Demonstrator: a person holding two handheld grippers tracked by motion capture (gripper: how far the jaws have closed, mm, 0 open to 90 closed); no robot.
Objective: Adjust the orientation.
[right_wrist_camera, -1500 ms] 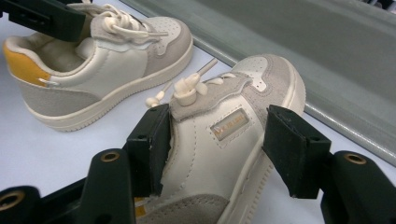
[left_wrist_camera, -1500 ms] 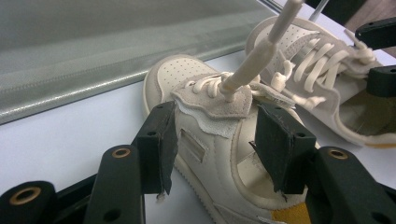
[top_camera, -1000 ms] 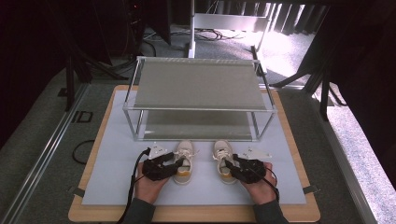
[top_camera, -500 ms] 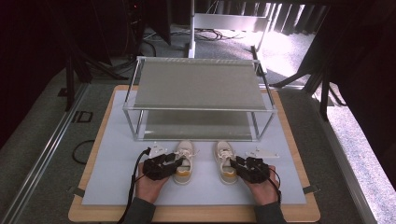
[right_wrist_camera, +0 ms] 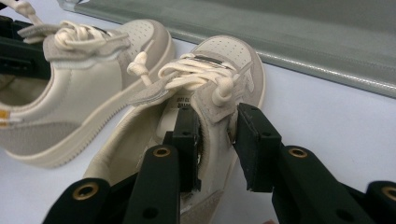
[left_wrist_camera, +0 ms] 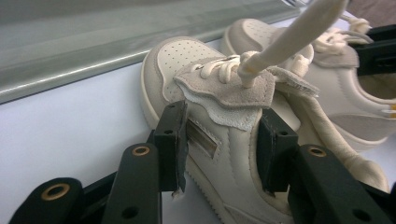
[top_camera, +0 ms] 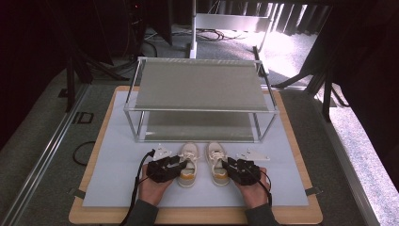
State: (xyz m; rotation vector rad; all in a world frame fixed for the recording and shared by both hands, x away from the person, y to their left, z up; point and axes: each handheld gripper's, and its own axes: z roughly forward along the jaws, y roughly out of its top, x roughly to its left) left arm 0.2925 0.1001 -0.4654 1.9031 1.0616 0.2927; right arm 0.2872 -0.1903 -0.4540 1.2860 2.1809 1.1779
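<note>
Your left gripper (left_wrist_camera: 219,154) has just closed its jaws across the body of the left shoe (left_wrist_camera: 219,107), one pad pressing on each side. Your right gripper (right_wrist_camera: 215,140) is clamped on the outer wall of the right shoe (right_wrist_camera: 219,84), one jaw inside the opening. Both are cream low-top sneakers with perforated toes and pale laces, side by side just in front of the two-tier rack (top_camera: 200,89), toes toward it.

Heel of the left shoe (left_wrist_camera: 233,154) is cut off by the bottom edge; the lace (left_wrist_camera: 299,32) is blurred.
</note>
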